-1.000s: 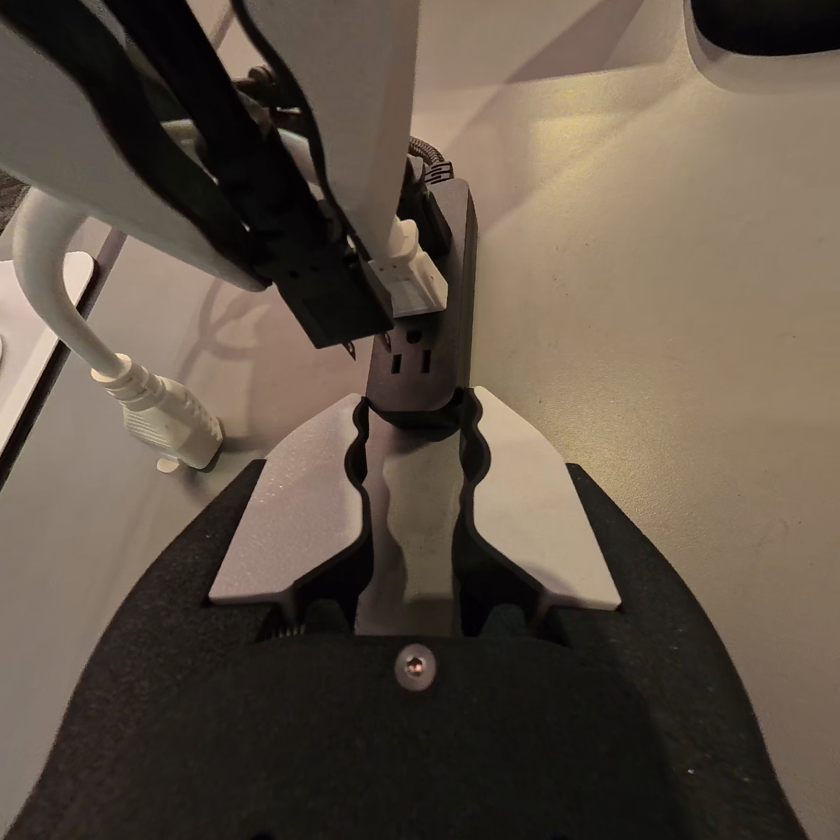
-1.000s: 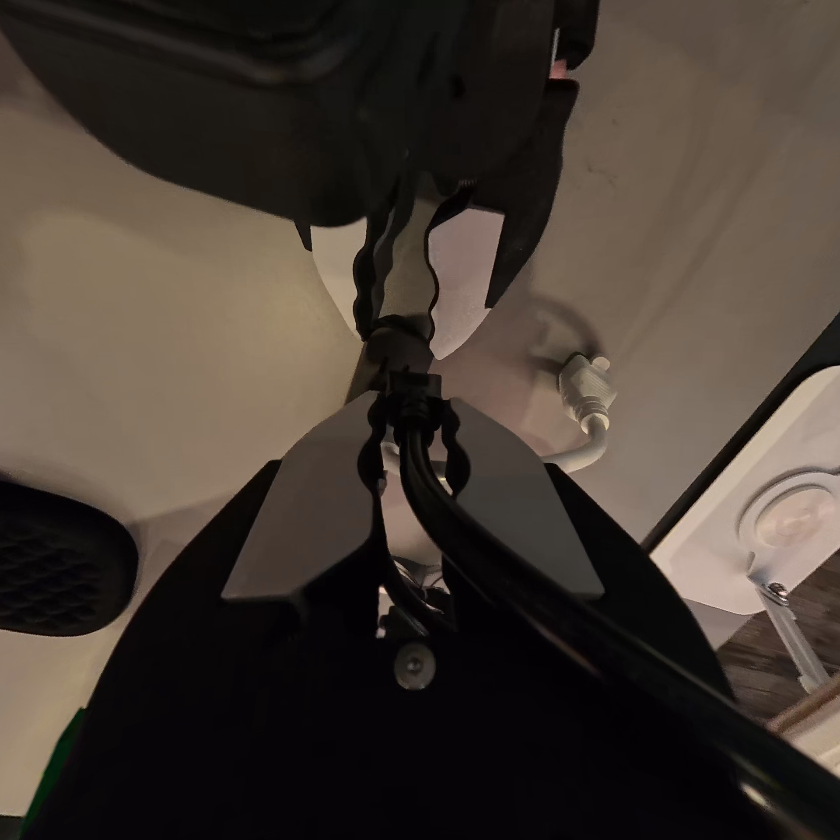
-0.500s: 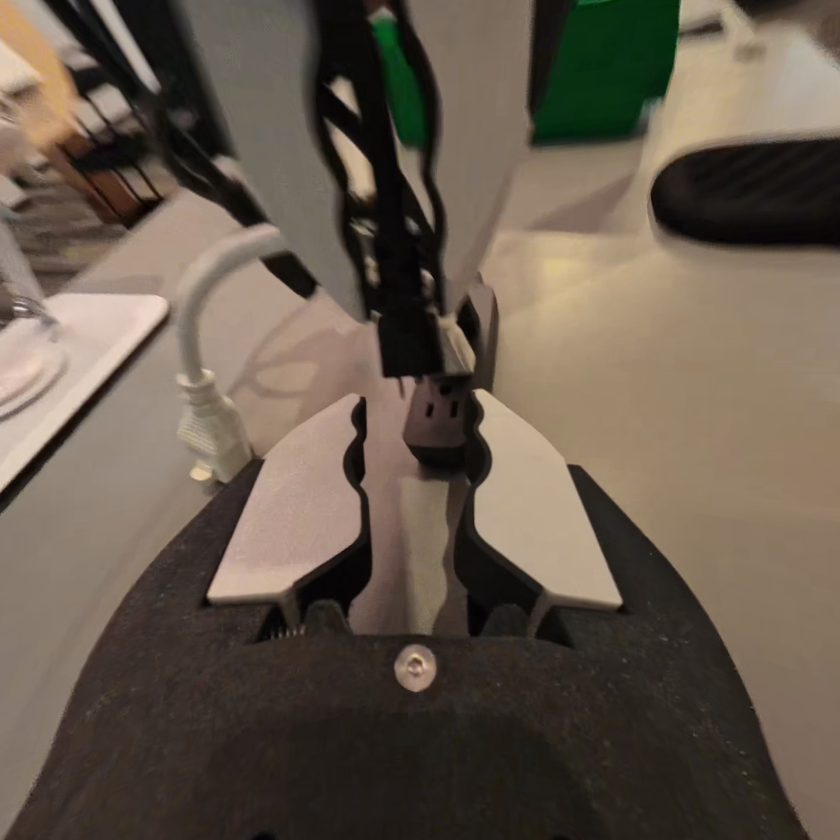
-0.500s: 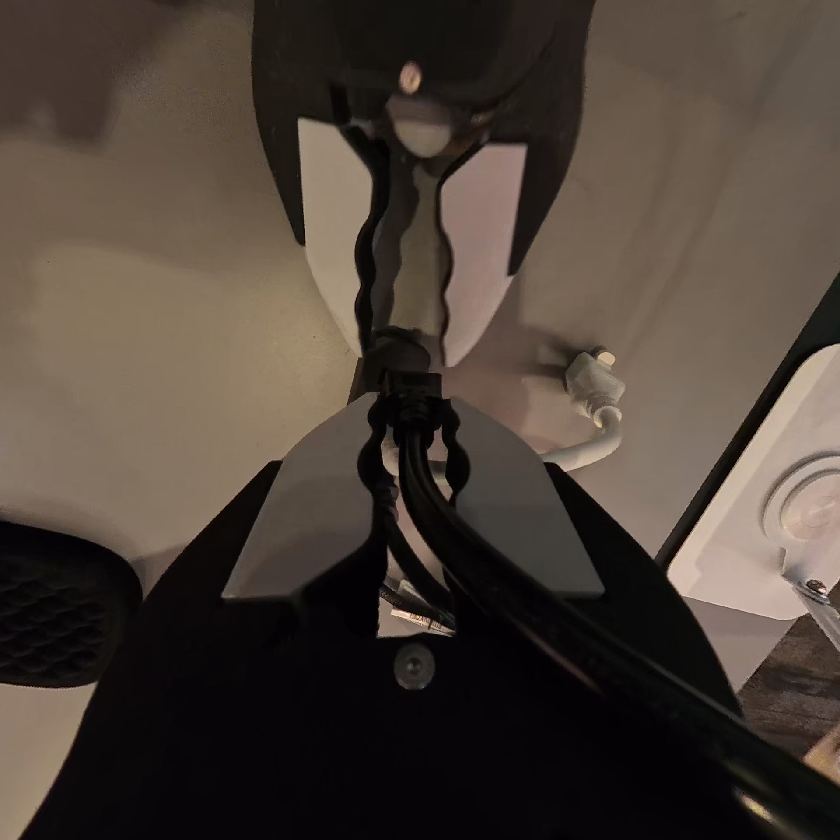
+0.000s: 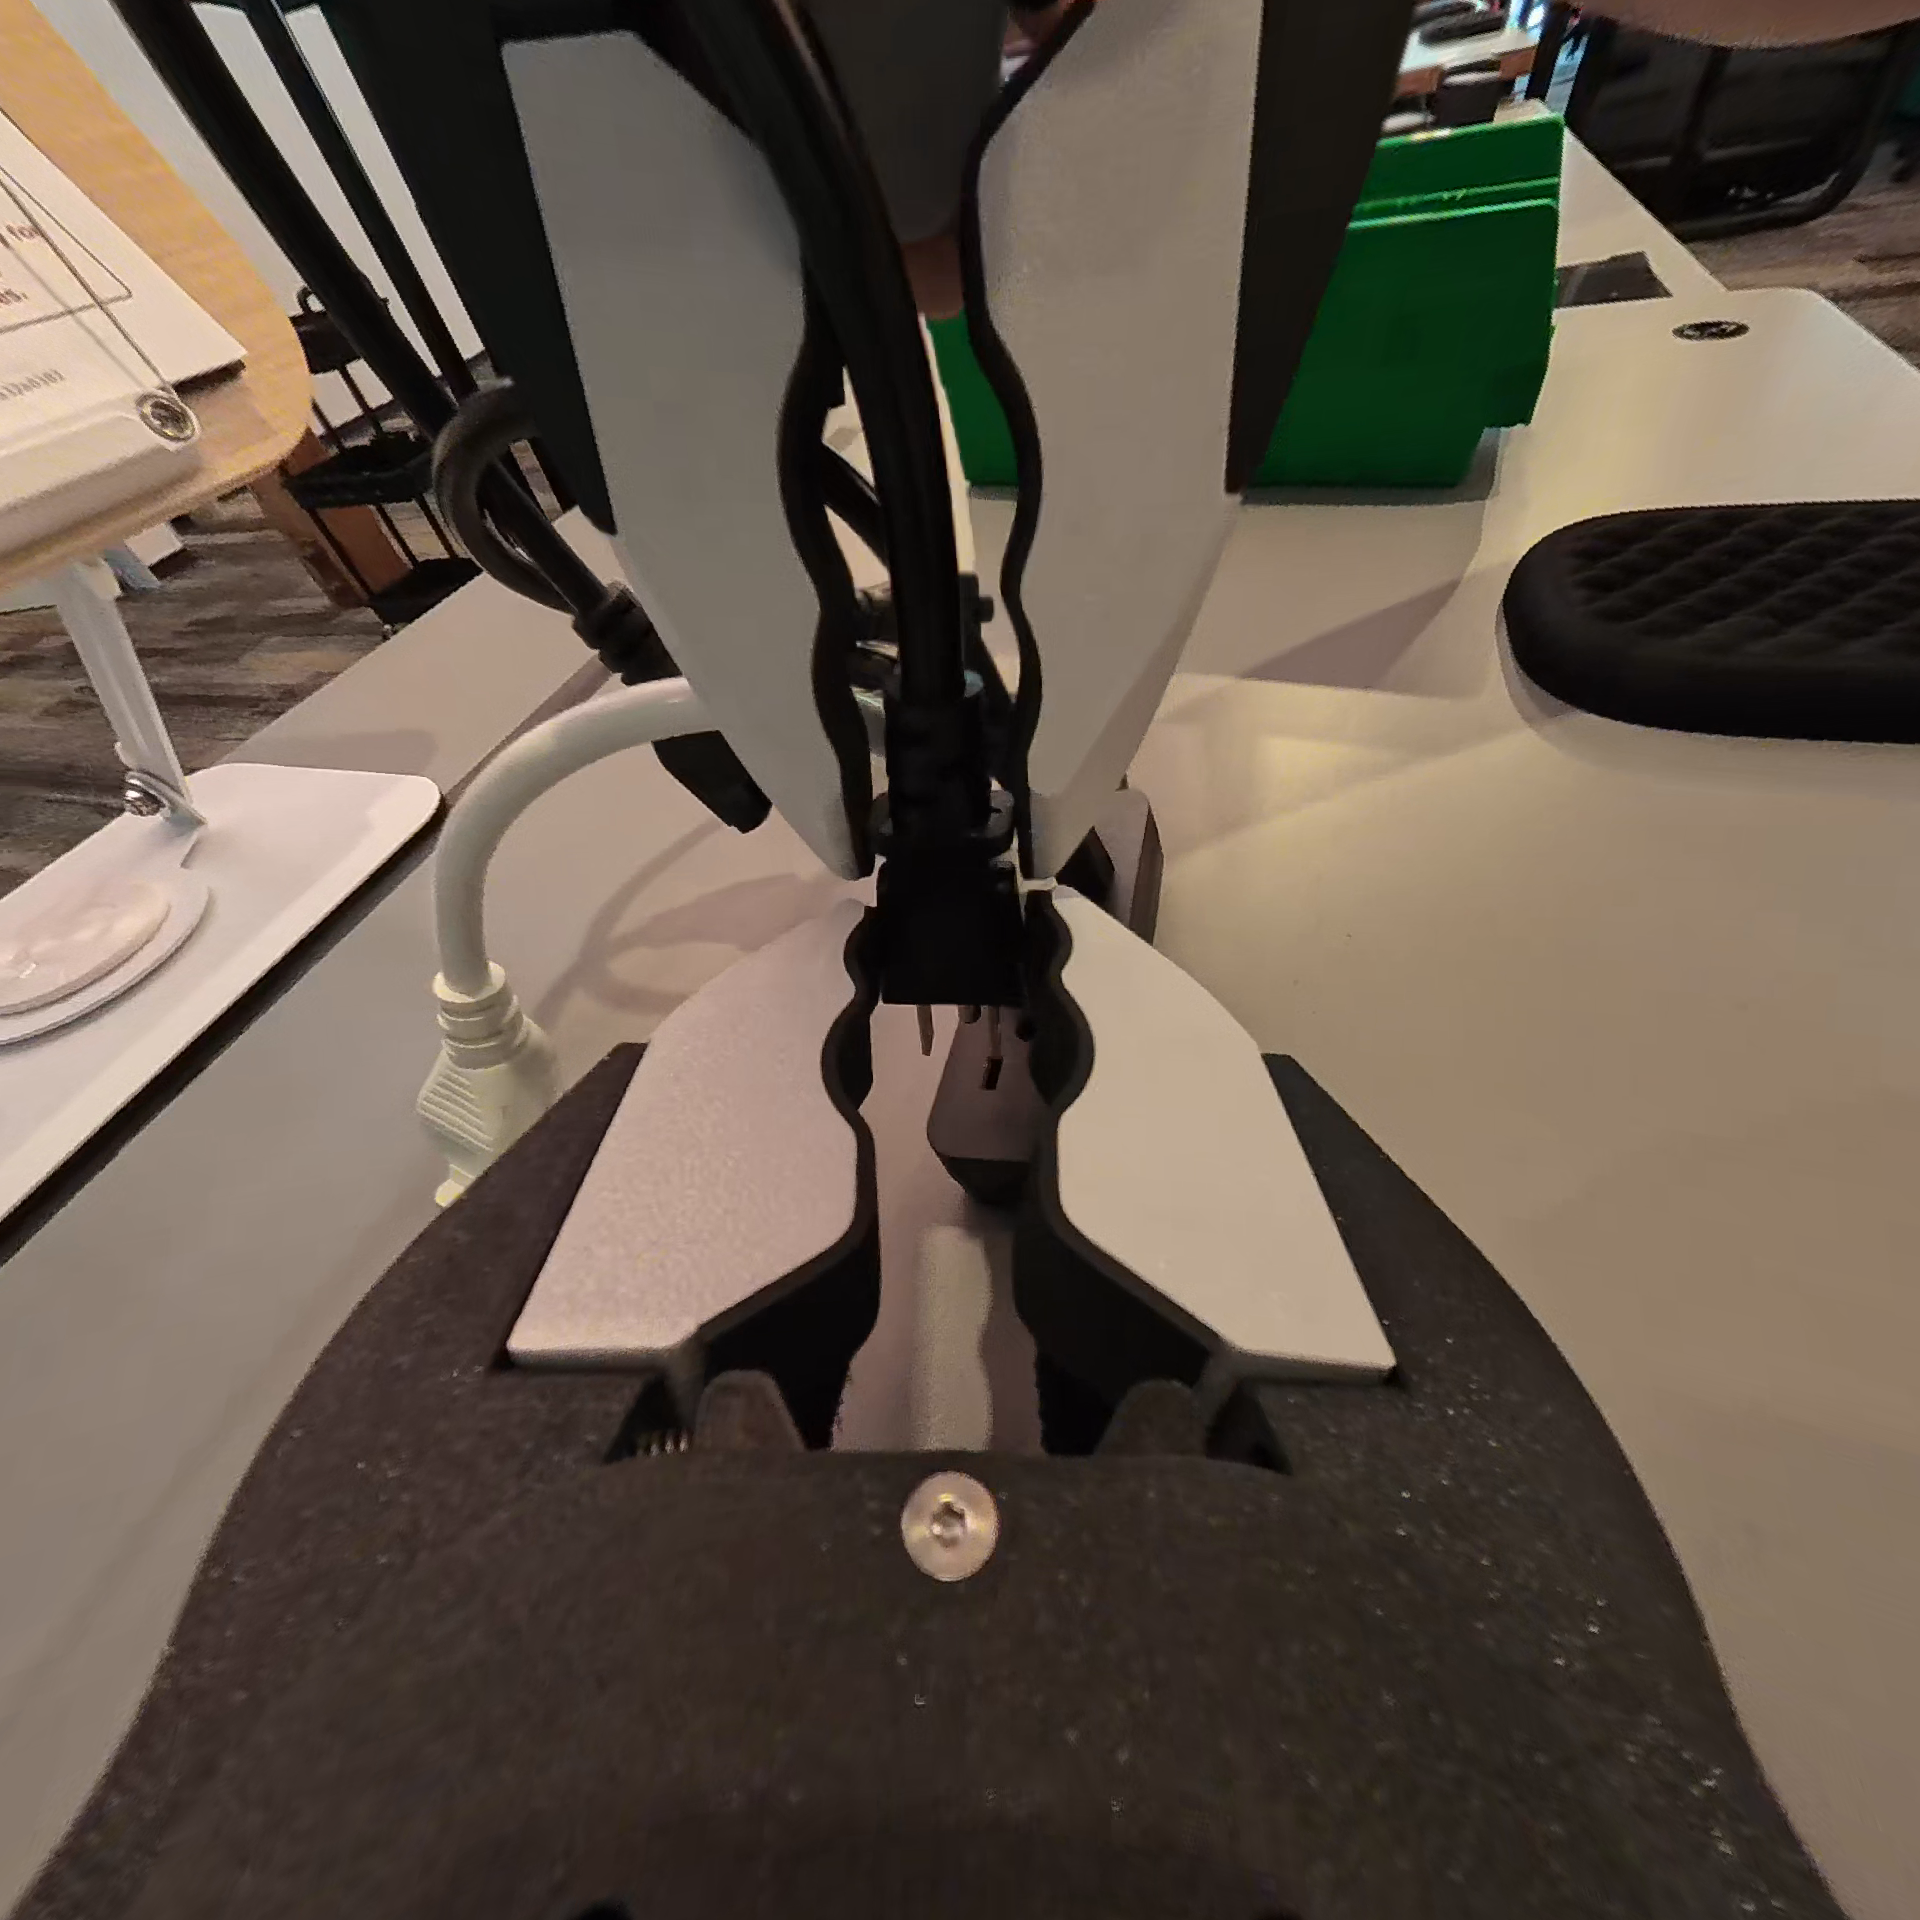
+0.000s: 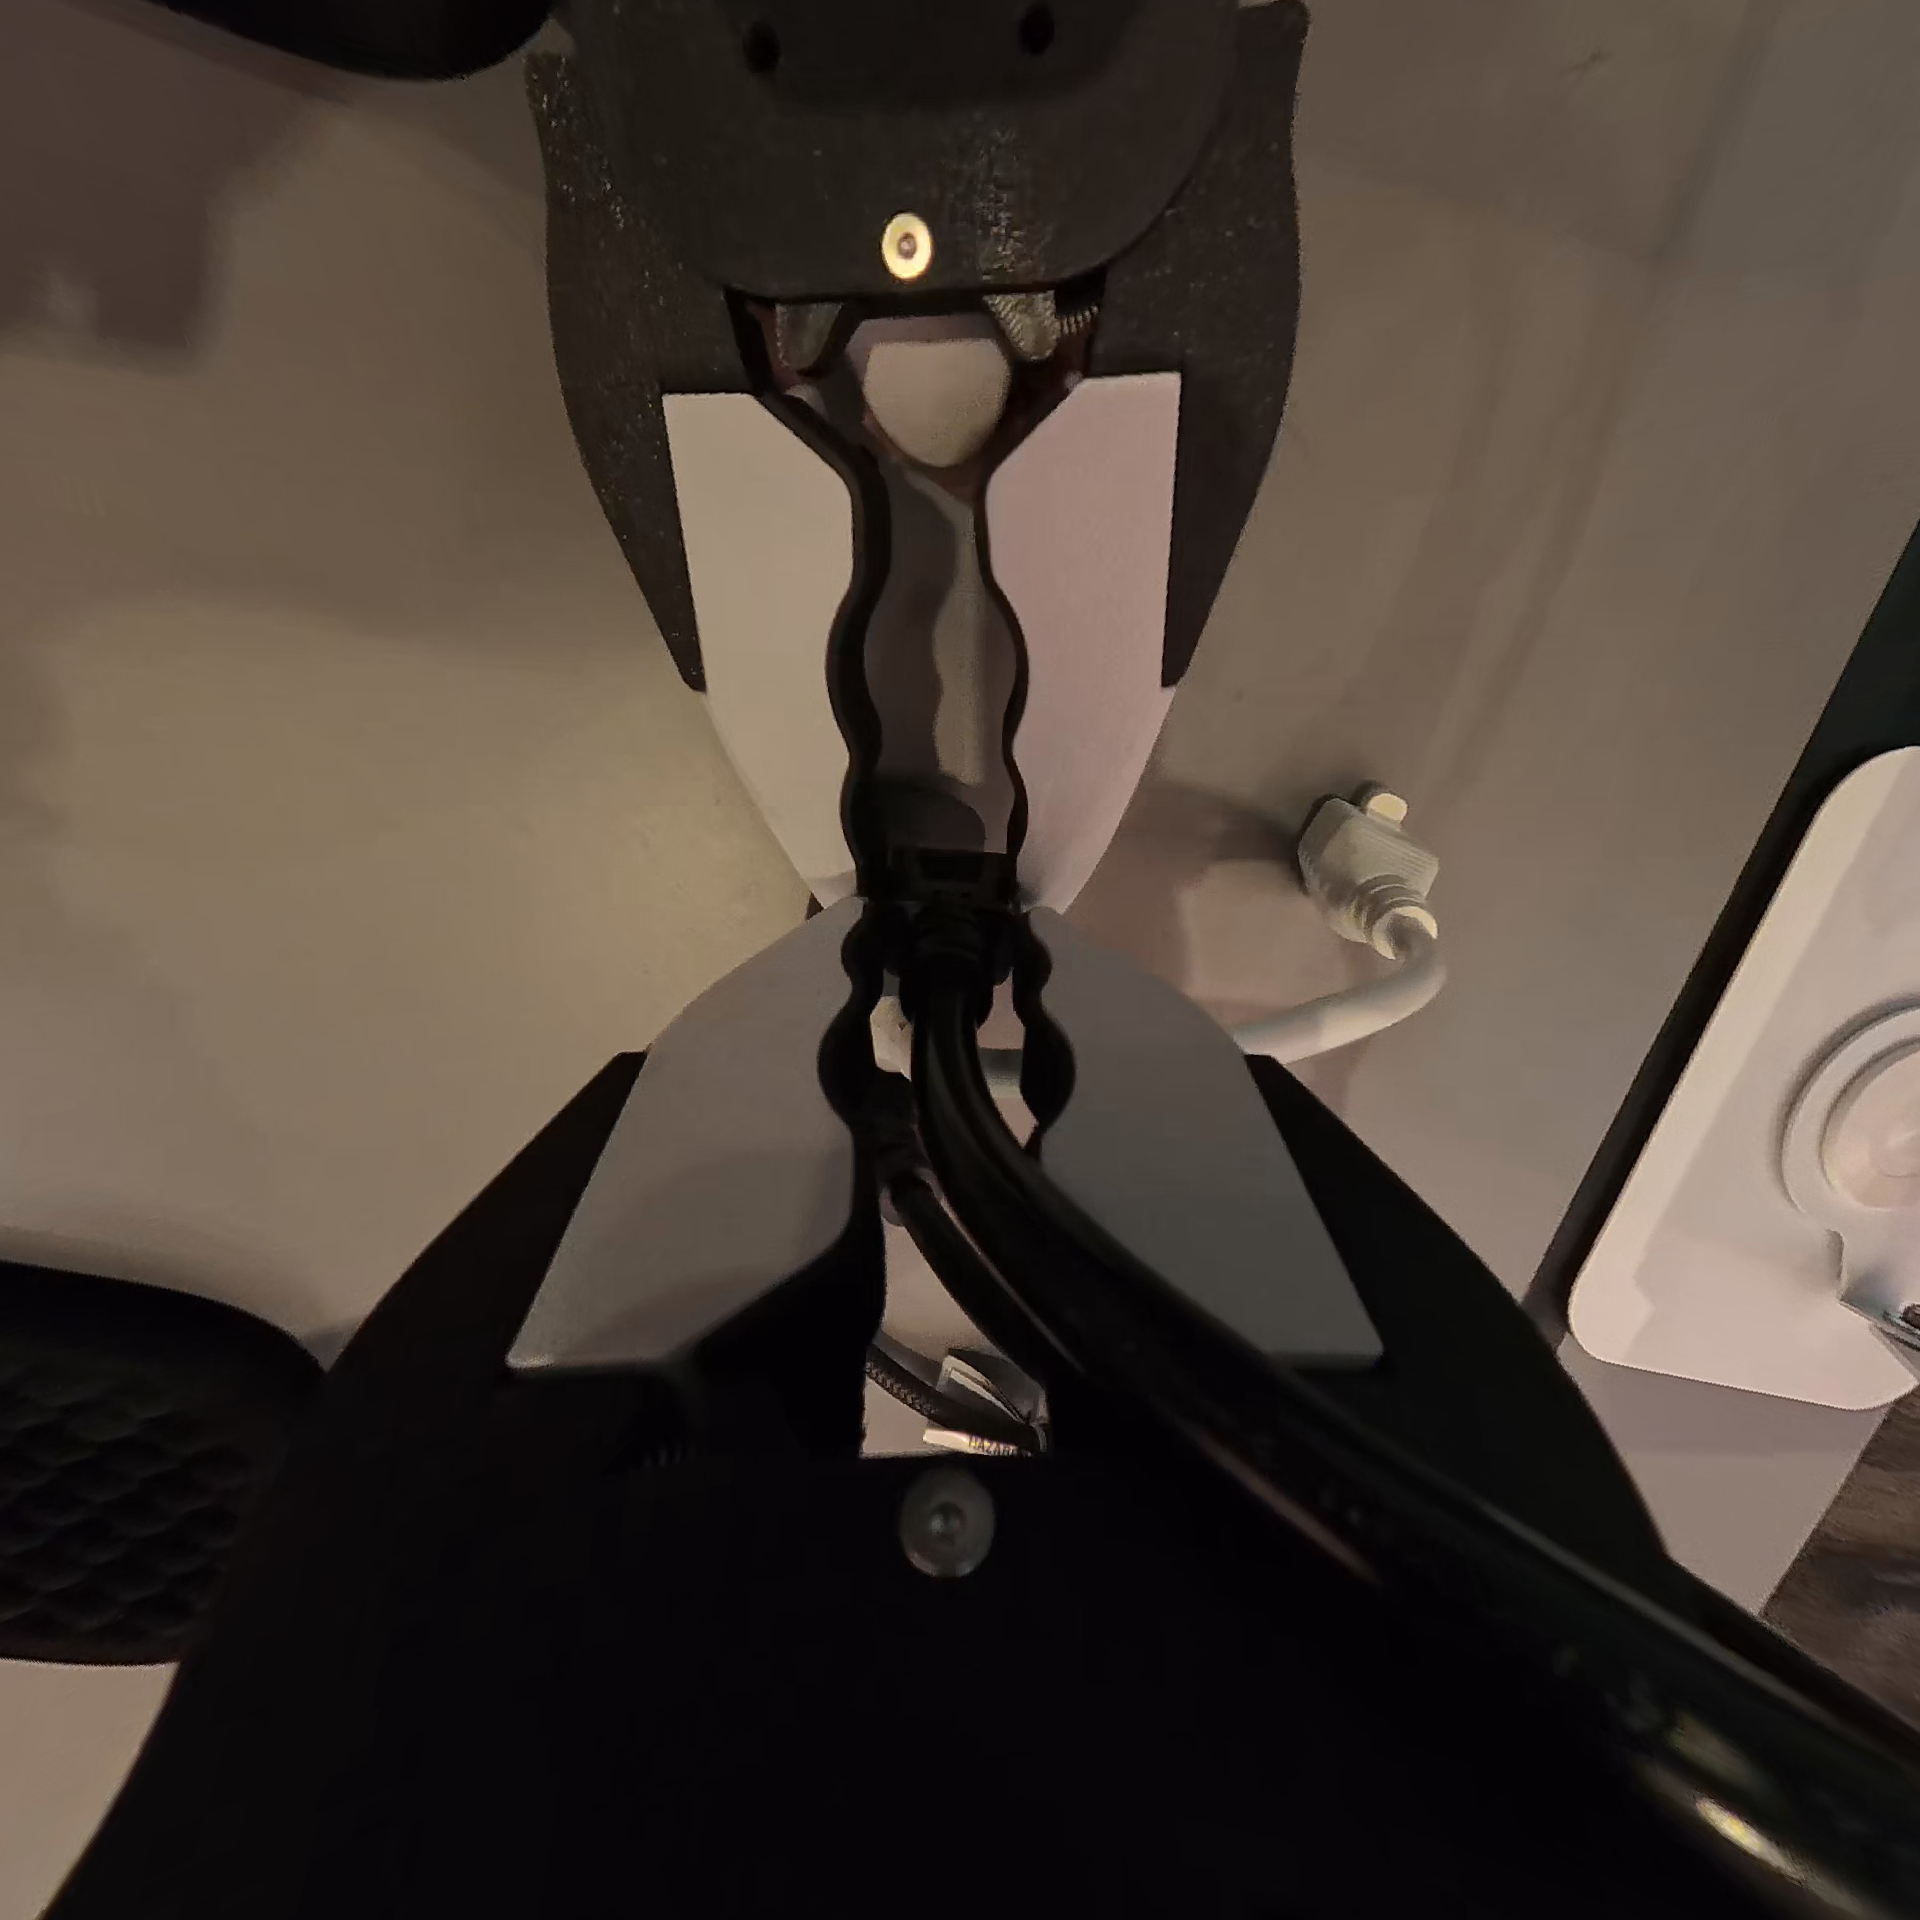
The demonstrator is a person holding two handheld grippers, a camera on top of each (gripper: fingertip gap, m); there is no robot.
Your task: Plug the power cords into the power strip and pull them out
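Right gripper clamps the black plug, prongs bare just above the power strip. Left gripper is parted around the strip's end, maybe touching 1 side. Close left to brace it, then lower prongs square into the slots.

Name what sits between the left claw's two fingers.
The dark end of the power strip, off-centre, with a strip of table beside it; the left wrist view shows this.

Grey desk, green bin (far edge), wood table bkgd
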